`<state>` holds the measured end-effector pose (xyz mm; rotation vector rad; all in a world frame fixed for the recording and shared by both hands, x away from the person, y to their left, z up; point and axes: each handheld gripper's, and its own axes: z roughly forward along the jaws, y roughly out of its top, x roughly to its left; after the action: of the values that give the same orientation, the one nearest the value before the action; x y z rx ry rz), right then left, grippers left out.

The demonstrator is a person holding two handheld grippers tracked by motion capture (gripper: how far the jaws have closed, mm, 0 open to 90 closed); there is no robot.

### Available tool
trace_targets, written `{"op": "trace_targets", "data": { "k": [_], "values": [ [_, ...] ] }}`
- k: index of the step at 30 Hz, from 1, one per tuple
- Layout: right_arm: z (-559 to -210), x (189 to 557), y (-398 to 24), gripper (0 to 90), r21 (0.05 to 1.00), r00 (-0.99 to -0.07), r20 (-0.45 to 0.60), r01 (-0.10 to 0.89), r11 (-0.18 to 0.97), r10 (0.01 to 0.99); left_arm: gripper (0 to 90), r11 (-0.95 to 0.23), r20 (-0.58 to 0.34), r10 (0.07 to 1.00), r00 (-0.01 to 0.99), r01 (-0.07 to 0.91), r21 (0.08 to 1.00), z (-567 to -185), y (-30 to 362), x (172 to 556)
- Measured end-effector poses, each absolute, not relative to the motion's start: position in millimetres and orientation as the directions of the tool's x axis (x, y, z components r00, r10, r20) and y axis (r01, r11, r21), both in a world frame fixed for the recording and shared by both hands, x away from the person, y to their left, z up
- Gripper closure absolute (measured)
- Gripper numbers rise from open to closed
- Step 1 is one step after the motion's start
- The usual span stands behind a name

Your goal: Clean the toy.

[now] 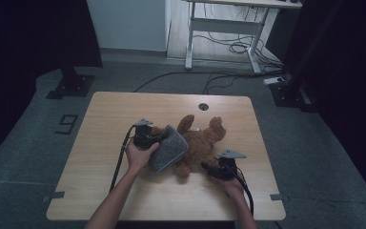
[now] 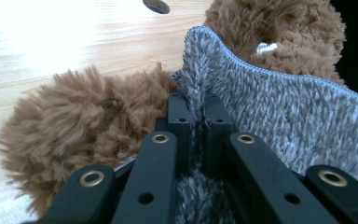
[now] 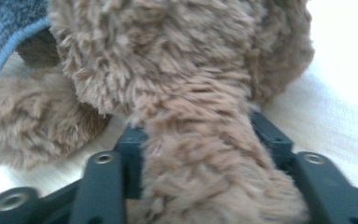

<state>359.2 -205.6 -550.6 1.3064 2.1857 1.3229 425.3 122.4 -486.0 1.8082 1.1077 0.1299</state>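
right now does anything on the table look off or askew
Nothing damaged or spilled. The brown plush toy lies sprawled on its side, with the grey fuzzy cloth bunched and tilted over one end. The left gripper pinches the cloth's edge; a plush limb sits between the right gripper's jaws.

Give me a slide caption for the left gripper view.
Left gripper pinches grey fleece cloth beside brown plush toy.

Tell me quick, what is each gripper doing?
Left gripper: shut on the grey cloth.
Right gripper: jaws around the teddy bear's limb; grip cannot be told.
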Motion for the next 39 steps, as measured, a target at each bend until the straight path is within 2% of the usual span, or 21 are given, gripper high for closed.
{"op": "trace_targets", "data": {
  "k": [8, 12, 16, 20, 25, 27, 29, 32, 34, 39],
  "values": [
    [-537.4, 348.2, -227.3, 30.1, 0.845, -0.547, 0.279, 0.530, 0.068, 0.789, 84.6, -0.110, -0.350, 0.718, 0.602, 0.594, 0.797, -490.9, 122.3, 405.6],
    [-525.4, 344.9, -233.2, 20.4, 0.870, -0.520, 0.267, 0.492, 0.029, 0.811, 84.6, -0.123, -0.326, 0.725, 0.607, 0.579, 0.806, -490.1, 121.1, 396.9],
    [-511.8, 347.6, -234.6, 16.0, 0.885, -0.491, 0.261, 0.465, -0.004, 0.831, 84.6, -0.142, -0.296, 0.731, 0.615, 0.562, 0.815, -489.1, 118.7, 389.6],
    [-498.8, 357.6, -233.2, 9.2, 0.889, -0.448, 0.275, 0.456, -0.047, 0.851, 84.6, -0.111, -0.330, 0.717, 0.614, 0.568, 0.815, -492.5, 121.9, 386.4],
    [-488.6, 381.0, -225.0, 7.2, 0.876, -0.406, 0.303, 0.474, -0.085, 0.862, 84.6, -0.089, -0.353, 0.705, 0.615, 0.571, 0.816, -494.9, 124.6, 380.5],
    [-484.5, 388.0, -221.0, 9.3, 0.872, -0.408, 0.319, 0.480, -0.096, 0.855, 84.6, -0.089, -0.352, 0.703, 0.618, 0.568, 0.818, -495.2, 124.9, 378.8],
    [-482.4, 392.2, -216.9, 17.3, 0.867, -0.403, 0.324, 0.488, -0.099, 0.856, 84.6, -0.092, -0.350, 0.703, 0.619, 0.567, 0.819, -495.1, 125.1, 377.4],
    [-484.2, 389.2, -213.2, 38.8, 0.871, -0.396, 0.297, 0.485, -0.077, 0.869, 84.6, -0.088, -0.356, 0.698, 0.621, 0.568, 0.818, -495.6, 126.3, 374.5],
    [-488.5, 383.1, -215.6, 47.3, 0.871, -0.403, 0.308, 0.484, -0.085, 0.862, 84.6, -0.086, -0.362, 0.692, 0.624, 0.570, 0.817, -495.9, 126.5, 371.2],
    [-505.7, 362.3, -222.6, 56.3, 0.882, -0.451, 0.319, 0.463, -0.087, 0.834, 84.6, -0.087, -0.364, 0.681, 0.635, 0.565, 0.821, -497.0, 125.8, 358.6]
  ]
}}
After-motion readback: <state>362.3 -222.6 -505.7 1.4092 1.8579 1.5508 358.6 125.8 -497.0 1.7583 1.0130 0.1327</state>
